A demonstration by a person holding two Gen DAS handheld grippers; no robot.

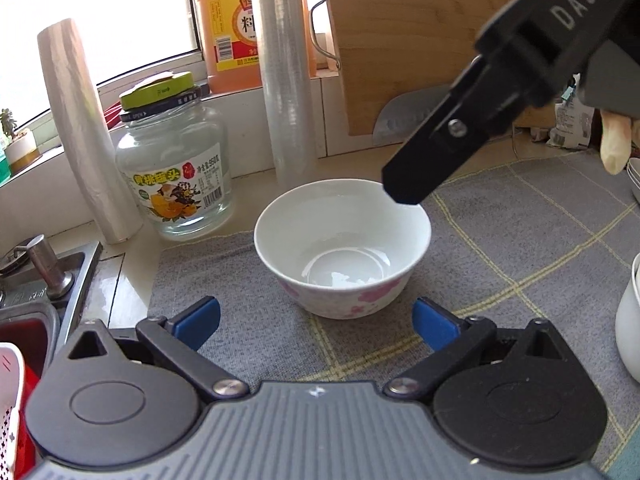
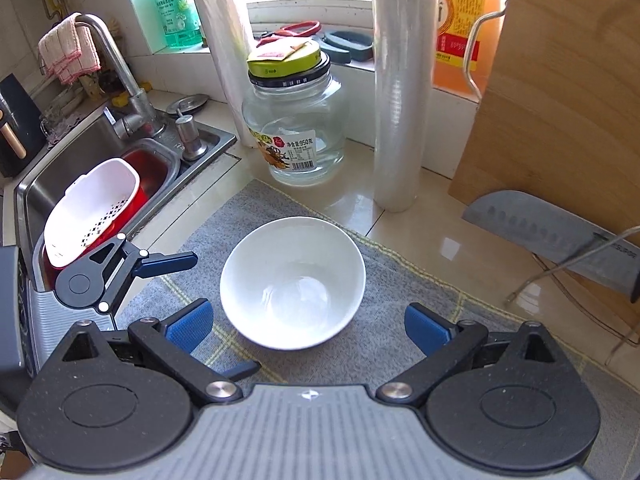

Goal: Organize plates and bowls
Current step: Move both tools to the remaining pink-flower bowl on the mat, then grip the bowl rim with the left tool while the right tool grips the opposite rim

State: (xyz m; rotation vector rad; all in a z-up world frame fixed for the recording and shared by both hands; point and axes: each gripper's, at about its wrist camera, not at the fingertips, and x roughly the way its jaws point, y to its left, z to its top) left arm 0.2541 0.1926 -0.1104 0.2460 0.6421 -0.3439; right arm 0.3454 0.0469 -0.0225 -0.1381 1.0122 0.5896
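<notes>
Left gripper (image 1: 316,320): blue-padded fingers spread wide, nothing between them, low over the mat just short of the bowl.

Right gripper (image 2: 306,326): fingers likewise spread wide, empty, hanging above the bowl; in the left view one black finger reaches down to just above the bowl's far rim.

Bowl (image 1: 342,246): white, pink flower print outside, upright on the mat, empty; glossy inside.

Mat (image 1: 500,232): grey cloth with pale yellow check lines, under the bowl.

Jar (image 1: 176,168): clear glass, green lid, fruit label, behind the bowl and left of it, off the mat; contents cannot be told, looks clear.

Film rolls: one (image 1: 286,80) upright directly behind the bowl; a second (image 1: 86,132) leaning, left of the jar.

Bottle (image 1: 228,24): orange liquid, on the sill behind the bowl.

Board (image 1: 416,44): wood, leaning behind the bowl to the right, a cleaver (image 2: 556,236) at its foot.

Sink (image 2: 96,152): left of the bowl; holds a red tub (image 2: 150,172) with a white perforated basket (image 2: 92,212) in it, basket empty.

More white dishes (image 1: 630,316): right of the bowl, at the edge of the left view, partly cut off.
</notes>
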